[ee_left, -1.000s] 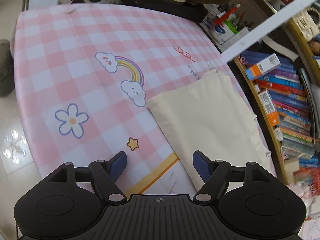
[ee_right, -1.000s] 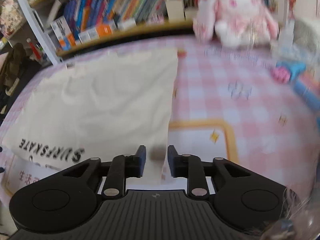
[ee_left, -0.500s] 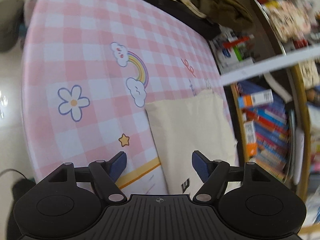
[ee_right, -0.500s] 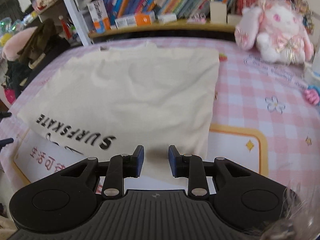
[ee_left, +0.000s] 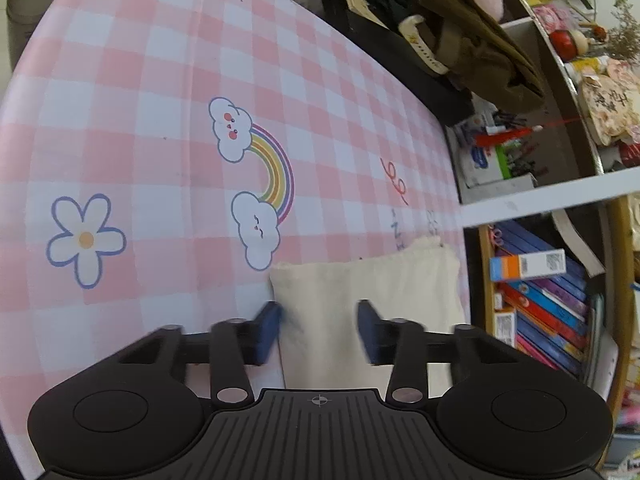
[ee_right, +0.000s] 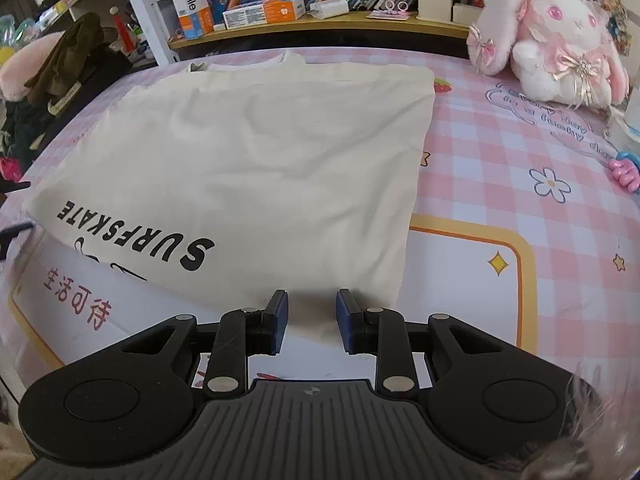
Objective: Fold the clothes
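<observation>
Left gripper (ee_left: 318, 330) has closed in on the cream T-shirt (ee_right: 248, 160) over the last second: a second ago its fingers framed mostly tablecloth with the shirt off to the right, now the shirt's left edge runs up between them; jaws narrower than before but still apart, nothing pinched, blur on the fingers suggests closing is under way; judged: lining up a grasp on the left hem corner. The shirt lies flat on the pink checked tablecloth (ee_left: 132, 128), already narrowed to a rectangle, "SURFSKATE" print at the near left, collar at the far edge by the bookshelf (ee_right: 320, 20). Right gripper (ee_right: 311, 322) has steadied from a blurred sweep to a sharp view, fingers a little wider than before, parted and straddling the near hem, not clamped; judged: both ends set for a lengthwise fold away from the person. Around: dark clothes pile (ee_left: 440, 28) at far left beyond the table; plush rabbit (ee_right: 548, 40) at far right, well apart from the shirt; pink toy (ee_right: 624, 168) at the right edge; fold path looks unobstructed, though the collar sits near the table's far edge.
</observation>
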Demonstrator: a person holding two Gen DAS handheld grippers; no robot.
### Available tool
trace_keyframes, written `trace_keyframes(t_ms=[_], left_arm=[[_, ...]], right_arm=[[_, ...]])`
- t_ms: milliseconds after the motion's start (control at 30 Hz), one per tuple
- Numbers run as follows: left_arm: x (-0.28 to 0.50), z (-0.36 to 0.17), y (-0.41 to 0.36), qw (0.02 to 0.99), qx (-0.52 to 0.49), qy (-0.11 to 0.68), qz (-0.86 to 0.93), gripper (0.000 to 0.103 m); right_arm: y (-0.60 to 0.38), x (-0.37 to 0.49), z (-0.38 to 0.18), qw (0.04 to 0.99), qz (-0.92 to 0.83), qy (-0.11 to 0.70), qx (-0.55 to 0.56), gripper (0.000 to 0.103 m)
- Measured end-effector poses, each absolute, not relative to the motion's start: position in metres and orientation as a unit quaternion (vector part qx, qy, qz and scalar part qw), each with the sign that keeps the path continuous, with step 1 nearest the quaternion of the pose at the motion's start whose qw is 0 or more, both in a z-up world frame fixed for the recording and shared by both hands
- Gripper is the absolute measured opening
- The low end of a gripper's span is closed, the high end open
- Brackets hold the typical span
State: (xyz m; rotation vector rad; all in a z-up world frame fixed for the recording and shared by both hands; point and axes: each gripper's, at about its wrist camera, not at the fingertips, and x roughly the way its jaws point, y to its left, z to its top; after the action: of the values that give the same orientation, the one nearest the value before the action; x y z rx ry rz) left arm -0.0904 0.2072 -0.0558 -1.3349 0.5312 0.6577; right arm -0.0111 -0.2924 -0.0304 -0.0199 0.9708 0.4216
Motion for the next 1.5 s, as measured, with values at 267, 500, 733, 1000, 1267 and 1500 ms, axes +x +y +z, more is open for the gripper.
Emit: trace_keyframes(t_ms=[267,500,733,1000,1267,1500], left_arm=[[-0.077,-0.004,0.174,0.849,-0.401,0.241,0.244,0.003],[-0.086,-0.038,0.200,0.786,-0.488,0.271,0.266,0.005],[-0.087,-0.050,0.202,0.753,-0.527,0.279,0.277,0.017],[-0.090,-0.051,0.207,0.743,-0.547,0.278,0.267,0.022],[-0.090,-0.052,0.214,0.744,-0.548,0.294,0.243,0.023],[-0.085,-0.054,0.222,0.755,-0.551,0.298,0.193,0.043]], right_arm=[[-0.295,-0.011,-0.031,0.864,0.201,0.461,-0.003,0.025],[-0.296,-0.010,-0.032,0.865,0.199,0.461,0.006,0.025],[-0.298,-0.009,-0.032,0.866,0.197,0.460,0.016,0.025],[-0.298,-0.011,-0.033,0.869,0.193,0.456,0.024,0.025],[-0.298,-0.014,-0.027,0.877,0.167,0.448,0.038,0.030],[-0.266,-0.013,-0.015,0.892,0.152,0.426,0.028,0.037]])
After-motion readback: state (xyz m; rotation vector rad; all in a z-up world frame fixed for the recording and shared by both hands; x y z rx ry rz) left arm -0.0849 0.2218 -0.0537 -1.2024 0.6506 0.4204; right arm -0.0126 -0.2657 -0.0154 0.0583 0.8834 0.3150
